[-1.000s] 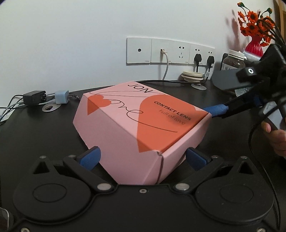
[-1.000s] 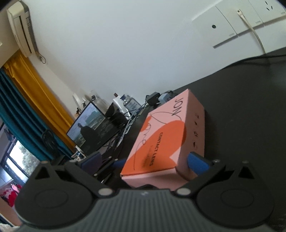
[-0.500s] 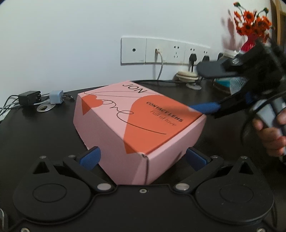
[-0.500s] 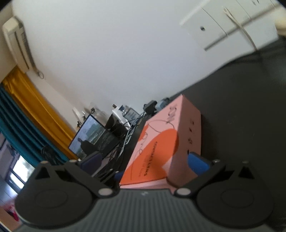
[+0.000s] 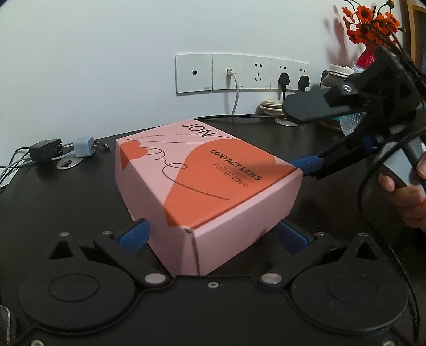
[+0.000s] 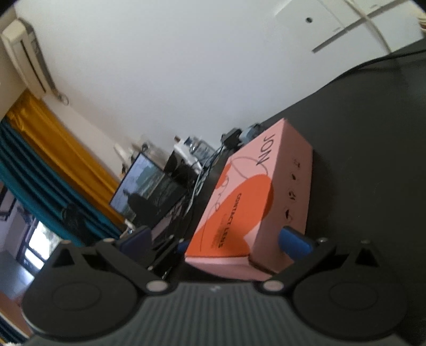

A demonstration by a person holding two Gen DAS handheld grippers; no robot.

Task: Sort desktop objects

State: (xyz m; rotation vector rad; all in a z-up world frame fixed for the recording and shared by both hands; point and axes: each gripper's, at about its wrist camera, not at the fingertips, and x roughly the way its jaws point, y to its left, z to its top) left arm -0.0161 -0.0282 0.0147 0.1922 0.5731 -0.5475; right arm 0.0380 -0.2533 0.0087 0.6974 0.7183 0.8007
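Left wrist view: the box [image 5: 205, 183] lies flat on the bench [image 5: 53, 199], one corner aimed straight at your camera. Your left gripper [image 5: 213, 235] is spread wide, with a blue pad on each side of that near corner; the left pad [image 5: 134, 235] sits just beside the left face, the right pad [image 5: 291, 238] just beside the right face, and you cannot tell whether either one touches the card. It grips nothing you can be sure of.

At the box's far right end, one blue pad of your right gripper [image 5: 308, 165] sits against the top edge, and your hand [image 5: 404, 197] holds the handle behind it.

In the right wrist view the picture is tilted. The box [image 6: 255, 210] runs away from you between the jaws of your right gripper [image 6: 215, 241], which are wide apart. The right pad [image 6: 294, 242] lies against the long side face near its closest end; the left pad [image 6: 135, 238] stands well clear of the box.

Behind the box, two chargers [image 5: 64, 151] and a washer [image 5: 69, 163] lie near the bench's rear left. Sockets [image 5: 241, 71] line the wall, and orange flowers [image 5: 372, 21] stand at the far right.
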